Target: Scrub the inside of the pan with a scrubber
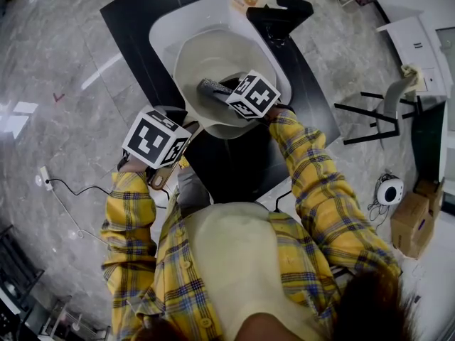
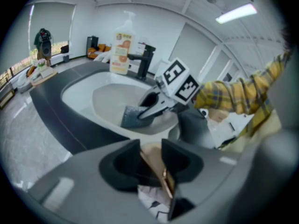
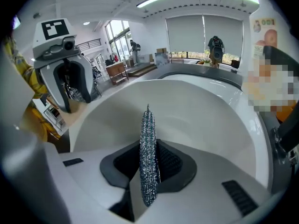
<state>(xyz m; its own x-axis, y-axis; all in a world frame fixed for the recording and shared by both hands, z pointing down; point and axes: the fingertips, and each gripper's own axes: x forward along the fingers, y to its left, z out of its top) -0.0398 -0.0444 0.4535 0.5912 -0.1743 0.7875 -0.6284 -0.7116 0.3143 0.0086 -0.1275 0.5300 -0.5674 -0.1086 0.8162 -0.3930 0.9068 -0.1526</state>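
As a person in a yellow plaid shirt (image 1: 313,190) stands at the near edge of the dark tabletop (image 1: 131,20), the left gripper (image 2: 150,149) has its black fingers (image 2: 122,164) clamped on the tan, copper-edged handle (image 2: 158,171) of a cream pan (image 1: 206,55). The handle reaches back toward that near edge.

Just beyond, the right gripper (image 3: 148,148) has its own fingers closed on the scrubber (image 3: 147,125), a flat pad of silvery woven metal mesh that stands upright between them, edge-on. The pad sits low inside the pan's round bowl. Whether it touches the floor of the bowl cannot be told. The pan's smooth, matte walls curve up around the pad, leaving open bowl ahead and to either side.

The pan fills most of the glossy white oval sink (image 1: 165,30) sunk into the tabletop, so little of the basin is left around its rim. Toward the tabletop's far edge stand a squared black faucet (image 1: 279,16) and, just beside it, a pump bottle (image 2: 122,48) with an orange label.
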